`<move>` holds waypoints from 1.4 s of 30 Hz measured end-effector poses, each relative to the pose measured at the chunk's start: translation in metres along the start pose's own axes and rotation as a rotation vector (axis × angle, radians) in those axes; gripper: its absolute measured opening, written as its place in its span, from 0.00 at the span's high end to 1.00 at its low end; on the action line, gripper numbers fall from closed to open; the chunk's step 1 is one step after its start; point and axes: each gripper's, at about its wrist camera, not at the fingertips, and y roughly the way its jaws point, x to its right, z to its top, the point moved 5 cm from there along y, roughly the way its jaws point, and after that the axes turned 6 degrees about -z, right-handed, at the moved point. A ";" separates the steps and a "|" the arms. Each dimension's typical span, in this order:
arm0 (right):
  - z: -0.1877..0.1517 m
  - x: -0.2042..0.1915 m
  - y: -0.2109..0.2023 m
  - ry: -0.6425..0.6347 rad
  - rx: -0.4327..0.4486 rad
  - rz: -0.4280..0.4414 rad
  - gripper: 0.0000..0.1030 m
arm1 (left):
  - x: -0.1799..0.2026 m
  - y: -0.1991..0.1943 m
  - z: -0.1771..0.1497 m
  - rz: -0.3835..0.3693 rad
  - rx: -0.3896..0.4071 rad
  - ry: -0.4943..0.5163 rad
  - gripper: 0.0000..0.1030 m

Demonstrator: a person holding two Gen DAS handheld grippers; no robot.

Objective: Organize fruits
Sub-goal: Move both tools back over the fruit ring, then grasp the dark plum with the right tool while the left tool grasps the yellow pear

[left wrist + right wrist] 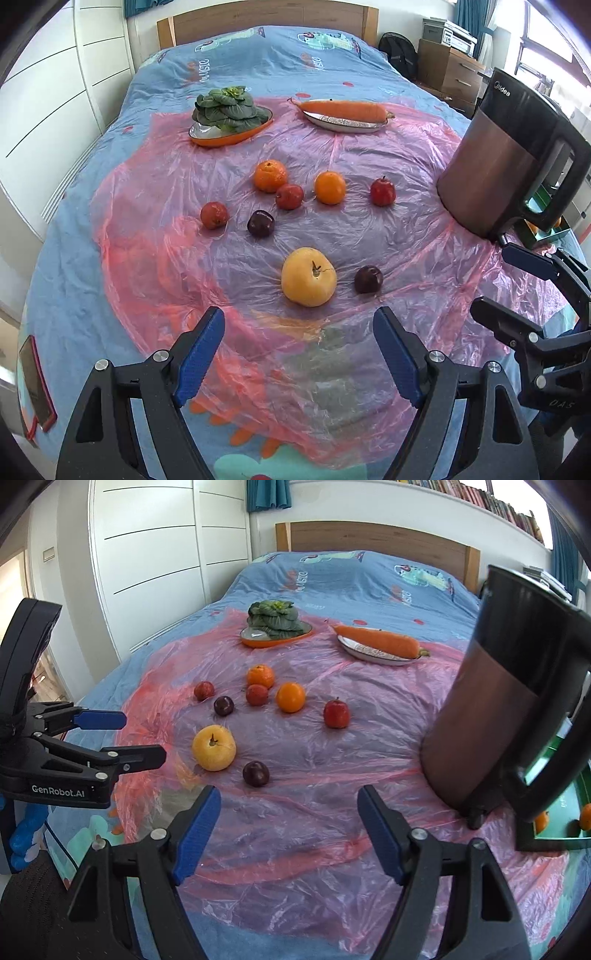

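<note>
Both my grippers empty, jaws wide: left gripper [299, 350], right gripper [289, 829]. I judge yellow apple [308, 277] nearest; straddle it squarely, close gently, plastic sheet [369, 147] slippery.

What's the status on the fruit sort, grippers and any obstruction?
Left gripper open, empty. Right gripper open, empty. Loose fruit on pink plastic sheet, yellow apple nearest, untouched. Kettle stands near green tray.

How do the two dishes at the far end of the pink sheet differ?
The orange dish holds leafy greens that sit inside its rim; the white dish holds a carrot that overhangs both ends. The orange dish is coloured outside and pale inside; the white dish is pale with a patterned inside. Both are shallow ovals holding a vegetable, not fruit.
</note>
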 end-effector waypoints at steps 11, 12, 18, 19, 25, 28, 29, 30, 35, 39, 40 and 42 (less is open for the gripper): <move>0.000 -0.018 0.066 -0.065 -0.081 0.104 0.30 | -0.006 0.062 0.005 -0.013 -0.070 0.039 0.27; 0.000 -0.019 0.072 -0.073 -0.086 0.111 0.32 | -0.007 0.066 0.006 -0.011 -0.075 0.045 0.27; 0.000 -0.024 0.096 -0.104 -0.114 0.160 0.47 | -0.006 0.081 0.005 -0.023 -0.100 0.092 0.30; 0.000 -0.024 0.098 -0.108 -0.119 0.169 0.50 | -0.005 0.083 0.005 -0.025 -0.101 0.102 0.31; 0.000 -0.024 0.111 -0.107 -0.147 0.224 0.59 | -0.003 0.091 0.005 -0.046 -0.111 0.130 0.41; 0.002 -0.024 0.116 -0.094 -0.157 0.249 0.59 | -0.002 0.093 0.007 -0.057 -0.111 0.143 0.44; 0.002 -0.025 0.117 -0.093 -0.161 0.256 0.63 | -0.002 0.093 0.007 -0.064 -0.113 0.146 0.46; 0.002 -0.026 0.119 -0.093 -0.168 0.261 0.67 | -0.001 0.094 0.007 -0.069 -0.114 0.150 0.46; 0.003 -0.031 0.126 -0.096 -0.185 0.284 0.89 | -0.002 0.097 0.009 -0.078 -0.116 0.164 0.48; 0.002 -0.033 0.131 -0.104 -0.203 0.280 0.96 | -0.001 0.102 0.009 -0.082 -0.122 0.177 0.49; 0.002 -0.033 0.131 -0.101 -0.204 0.282 0.97 | -0.001 0.103 0.009 -0.083 -0.123 0.178 0.49; 0.002 -0.033 0.131 -0.100 -0.206 0.282 0.98 | -0.001 0.105 0.008 -0.086 -0.127 0.177 0.49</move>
